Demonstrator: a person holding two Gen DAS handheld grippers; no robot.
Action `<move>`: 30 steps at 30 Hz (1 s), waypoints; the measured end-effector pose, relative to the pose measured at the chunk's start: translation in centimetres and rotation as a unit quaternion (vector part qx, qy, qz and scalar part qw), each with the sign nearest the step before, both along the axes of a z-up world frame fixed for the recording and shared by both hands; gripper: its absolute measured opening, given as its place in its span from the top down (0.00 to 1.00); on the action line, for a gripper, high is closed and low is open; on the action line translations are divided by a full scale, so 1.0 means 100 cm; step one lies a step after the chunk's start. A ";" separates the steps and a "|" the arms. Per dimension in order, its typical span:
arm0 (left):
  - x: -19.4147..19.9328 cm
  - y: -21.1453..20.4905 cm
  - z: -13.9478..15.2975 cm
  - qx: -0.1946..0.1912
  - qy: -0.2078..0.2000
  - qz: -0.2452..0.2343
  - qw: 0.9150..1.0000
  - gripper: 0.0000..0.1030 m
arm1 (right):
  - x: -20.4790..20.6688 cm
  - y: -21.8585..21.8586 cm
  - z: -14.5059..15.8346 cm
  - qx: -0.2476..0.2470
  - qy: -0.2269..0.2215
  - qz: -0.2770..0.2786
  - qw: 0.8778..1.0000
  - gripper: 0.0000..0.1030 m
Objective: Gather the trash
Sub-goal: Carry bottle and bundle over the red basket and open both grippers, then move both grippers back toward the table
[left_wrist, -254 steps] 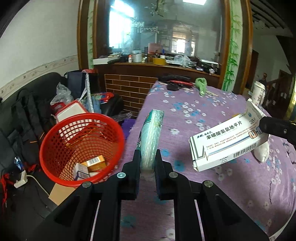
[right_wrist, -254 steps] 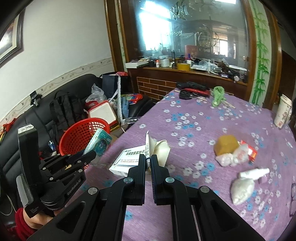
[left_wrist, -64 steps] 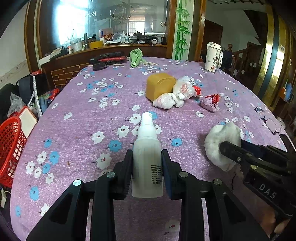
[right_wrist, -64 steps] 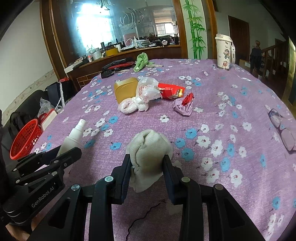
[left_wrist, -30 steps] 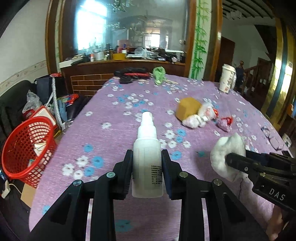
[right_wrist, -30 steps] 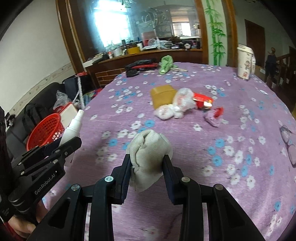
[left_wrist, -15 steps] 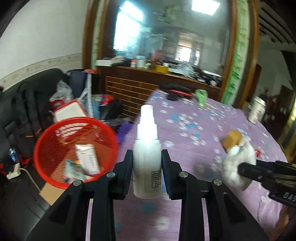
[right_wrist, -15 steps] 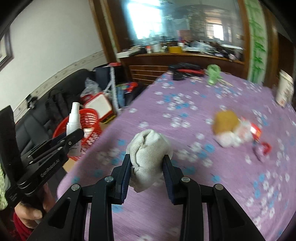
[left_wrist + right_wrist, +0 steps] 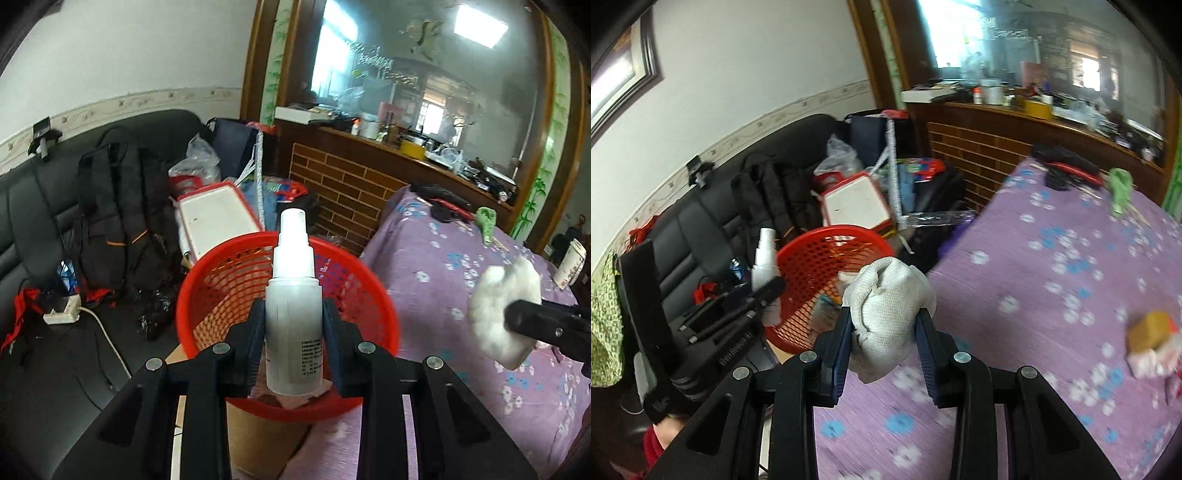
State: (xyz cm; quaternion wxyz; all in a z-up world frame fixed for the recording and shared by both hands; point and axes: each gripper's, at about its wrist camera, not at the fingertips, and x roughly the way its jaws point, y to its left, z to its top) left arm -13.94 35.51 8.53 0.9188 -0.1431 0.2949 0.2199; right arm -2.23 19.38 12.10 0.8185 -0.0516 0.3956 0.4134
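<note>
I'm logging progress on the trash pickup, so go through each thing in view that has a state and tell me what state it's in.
Left gripper: shut on the spray bottle.
Spray bottle: held upright, cap on, in front of the basket's opening in the left wrist view, not dropped.
Right gripper: shut on the white wad.
White wad: crumpled, held off the table.
Red basket: upright on the floor beside the table, already holding some trash.
Paper cup: upright on the table.

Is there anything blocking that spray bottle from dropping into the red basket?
Nothing visible does. The spray bottle, clamped in the left gripper, hangs before the red basket, whose open mouth holds only loose trash.
</note>
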 end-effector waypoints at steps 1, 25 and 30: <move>-0.001 0.004 -0.002 -0.003 0.001 0.004 1.000 0.72 | 0.003 0.007 -0.002 -0.002 0.002 0.002 1.000 0.63; 0.024 -0.091 0.005 0.024 0.003 -0.098 0.995 0.38 | 0.028 -0.124 -0.026 0.030 0.039 -0.117 0.992 0.47; 0.044 -0.152 0.004 0.033 0.013 -0.159 0.987 0.38 | 0.025 -0.194 -0.028 0.045 0.045 -0.172 0.983 0.47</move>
